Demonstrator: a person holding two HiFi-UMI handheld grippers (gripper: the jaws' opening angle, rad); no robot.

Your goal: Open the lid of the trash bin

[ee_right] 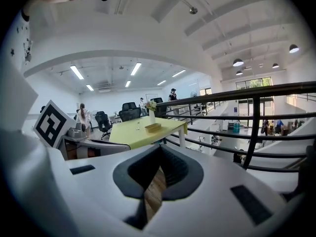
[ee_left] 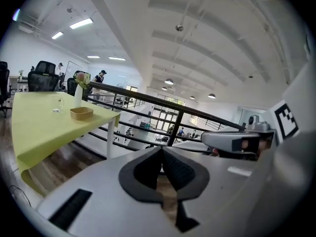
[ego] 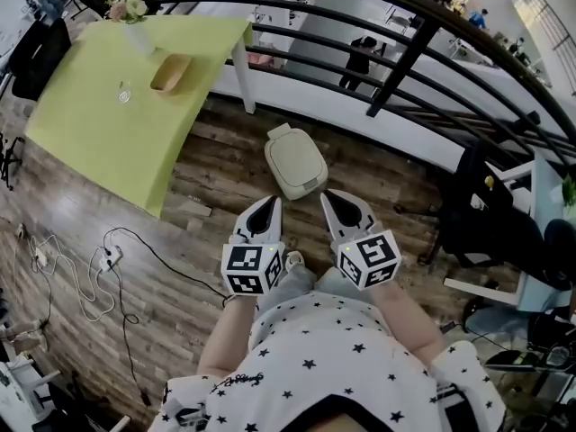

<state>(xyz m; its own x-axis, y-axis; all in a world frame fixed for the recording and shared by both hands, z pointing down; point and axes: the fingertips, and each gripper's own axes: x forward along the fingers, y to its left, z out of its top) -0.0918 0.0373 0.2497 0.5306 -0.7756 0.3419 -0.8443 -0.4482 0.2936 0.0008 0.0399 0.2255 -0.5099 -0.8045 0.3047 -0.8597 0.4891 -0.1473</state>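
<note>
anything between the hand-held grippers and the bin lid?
Nothing visible. Only bare wood floor lies between the left hand-held gripper, the right hand-held gripper and the trash bin, whose lid is shut.

There is one bin (ego: 295,160) on the floor. There are two grippers, the left gripper (ego: 272,202) and the right gripper (ego: 330,195). Each carries one marker cube, so I count two: left cube (ego: 252,270) and right cube (ego: 371,259). There is one counter (ego: 81,129). On it stand three things: one bowl (ego: 170,72), one glass (ego: 124,92) and one vase (ego: 135,27). One person (ego: 359,58) stands behind the railing.
</note>
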